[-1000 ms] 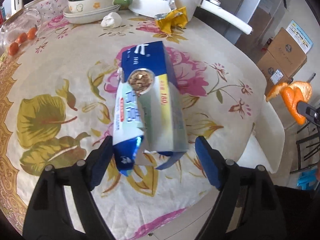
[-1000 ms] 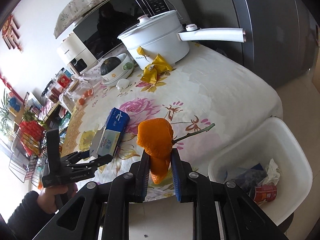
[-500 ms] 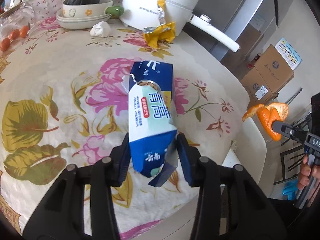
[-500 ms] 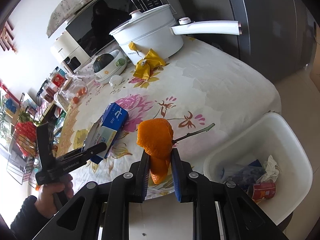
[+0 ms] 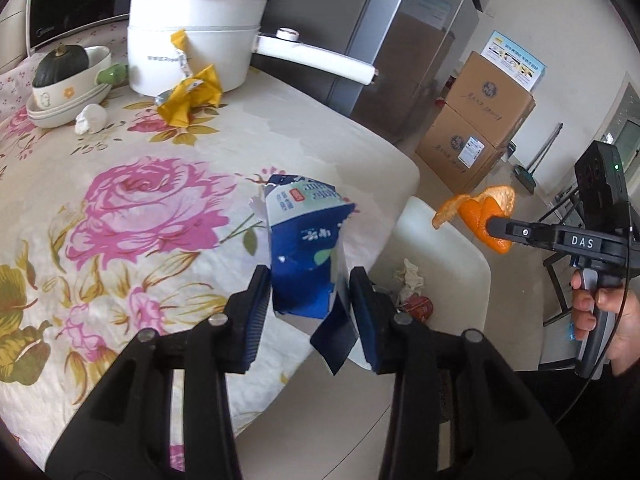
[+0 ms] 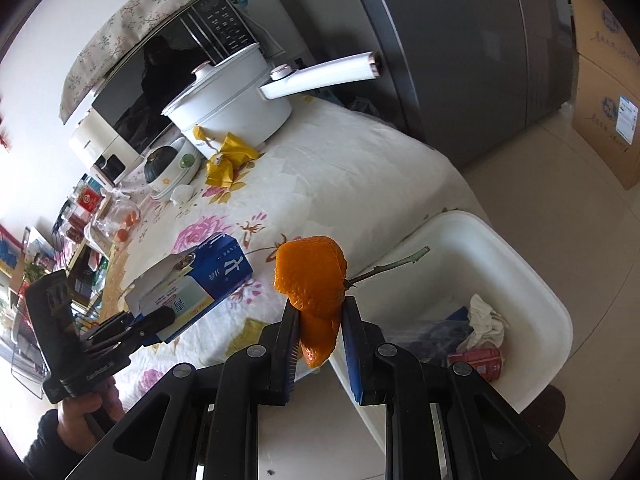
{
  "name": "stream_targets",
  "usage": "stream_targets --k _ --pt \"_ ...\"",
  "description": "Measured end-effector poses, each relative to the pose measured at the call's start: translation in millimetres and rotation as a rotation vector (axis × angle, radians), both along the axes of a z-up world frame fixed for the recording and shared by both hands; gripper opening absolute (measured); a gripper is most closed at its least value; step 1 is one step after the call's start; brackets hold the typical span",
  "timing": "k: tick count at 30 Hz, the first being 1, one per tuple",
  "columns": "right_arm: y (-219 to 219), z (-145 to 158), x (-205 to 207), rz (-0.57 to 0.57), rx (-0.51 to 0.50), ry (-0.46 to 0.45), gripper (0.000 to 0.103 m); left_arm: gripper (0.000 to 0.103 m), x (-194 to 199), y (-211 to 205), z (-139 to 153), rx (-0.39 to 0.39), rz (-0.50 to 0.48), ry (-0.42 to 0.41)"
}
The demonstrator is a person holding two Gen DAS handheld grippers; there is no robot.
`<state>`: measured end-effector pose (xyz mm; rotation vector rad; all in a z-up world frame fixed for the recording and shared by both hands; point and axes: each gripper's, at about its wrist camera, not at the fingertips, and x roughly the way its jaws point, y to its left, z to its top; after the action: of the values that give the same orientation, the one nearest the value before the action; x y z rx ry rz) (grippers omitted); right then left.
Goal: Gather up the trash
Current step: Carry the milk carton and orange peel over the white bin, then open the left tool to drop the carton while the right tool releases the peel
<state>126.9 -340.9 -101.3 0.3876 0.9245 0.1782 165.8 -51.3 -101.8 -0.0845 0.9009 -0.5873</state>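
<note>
— What have you got on the left side?

— My left gripper (image 5: 308, 304) is closing on a torn blue-and-white carton (image 5: 306, 248); both pads press on its lower end, and the carton is lifted off the floral tablecloth (image 5: 132, 208), tilted, near the table's edge. From the other camera, the same carton (image 6: 192, 288) sticks out of that gripper (image 6: 144, 324) over the cloth.

— And further back on the table?

— A white pot with a long handle (image 5: 196, 40), a crumpled yellow wrapper (image 5: 192, 96) touching its front, a white paper wad (image 5: 91, 118), and a bowl holding a dark green squash (image 5: 60, 66).

— What sits just right of the table?

— A white bin (image 6: 500, 248), on the floor against the table's edge. Inside lie a crumpled tissue (image 6: 486, 320), a red can (image 6: 476, 360) and something dark blue that I cannot make out.

— And your right hand?

— My right gripper (image 6: 318, 332) is narrow, clamped on an orange peel (image 6: 312, 280) with a thin green stem (image 6: 392, 266) poking out to the right. In the left view, that peel (image 5: 478, 216) hangs above the bin's far side, my hand (image 5: 604, 316) around the grip.
</note>
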Motion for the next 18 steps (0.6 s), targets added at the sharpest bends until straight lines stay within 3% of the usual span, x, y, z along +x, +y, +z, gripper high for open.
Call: stream_targets --k 7,13,18 --pt "-38 -10 -13 -0.062 -0.007 0.027 0.021 0.040 -5 -48 5 -0.040 -0.084 -0.022" --pt "-60 -14 -22 -0.095 -0.015 0.040 0.021 0.020 -8 -88 4 -0.060 -0.161 -0.039" --pt "-75 -19 -26 -0.119 -0.020 0.060 0.021 0.020 -11 -107 7 -0.069 -0.204 -0.076"
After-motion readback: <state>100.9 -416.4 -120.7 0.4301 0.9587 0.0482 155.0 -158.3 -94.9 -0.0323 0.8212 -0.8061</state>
